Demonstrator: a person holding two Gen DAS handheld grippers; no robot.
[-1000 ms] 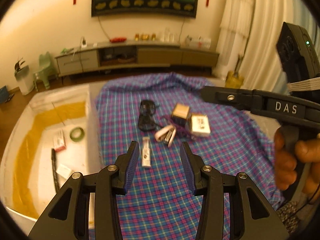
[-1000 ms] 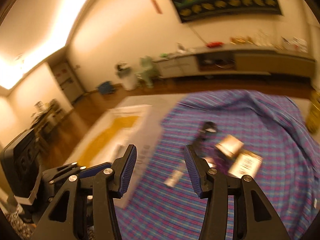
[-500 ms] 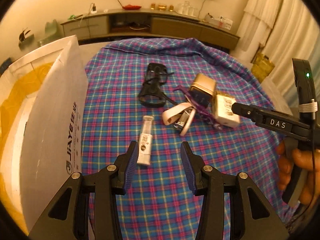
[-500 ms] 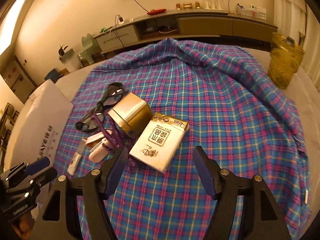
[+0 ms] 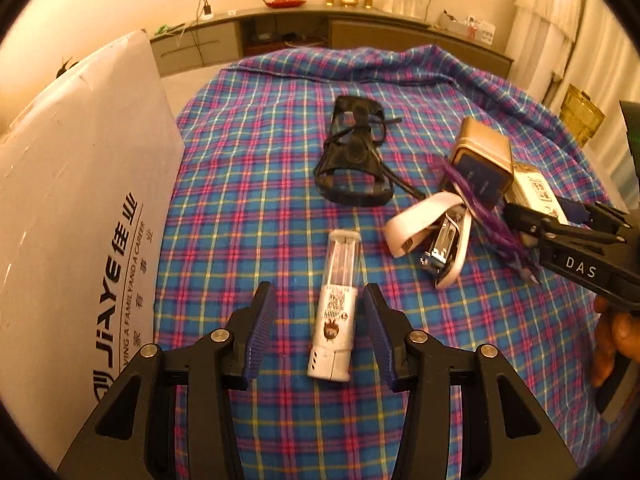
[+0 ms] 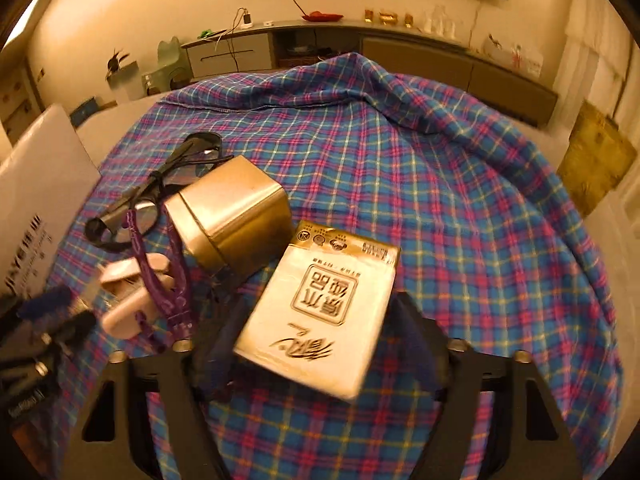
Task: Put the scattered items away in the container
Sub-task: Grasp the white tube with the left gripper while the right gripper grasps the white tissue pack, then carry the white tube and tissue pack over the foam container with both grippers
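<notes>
On the plaid cloth (image 5: 256,184) lie a white tube-shaped item (image 5: 336,308), black glasses (image 5: 354,156), a white stapler (image 5: 436,236), a gold tin (image 5: 482,160) with a purple tassel (image 5: 492,216), and a white packet (image 6: 320,312). My left gripper (image 5: 320,332) is open with its jaws either side of the tube's lower end. My right gripper (image 6: 320,344) is open around the near end of the white packet; it also shows in the left wrist view (image 5: 540,220). The white cardboard box (image 5: 76,216) stands at the left.
A long low cabinet (image 6: 360,48) runs along the far wall. A yellow-brown container (image 6: 596,160) sits off the cloth at the right. The glasses (image 6: 160,184), tin (image 6: 236,220) and stapler (image 6: 128,304) lie close together left of the packet.
Both grippers have moved down and forward. The left one now straddles the white tube. The right one has closed in on the white packet, which now lies between its fingers.
</notes>
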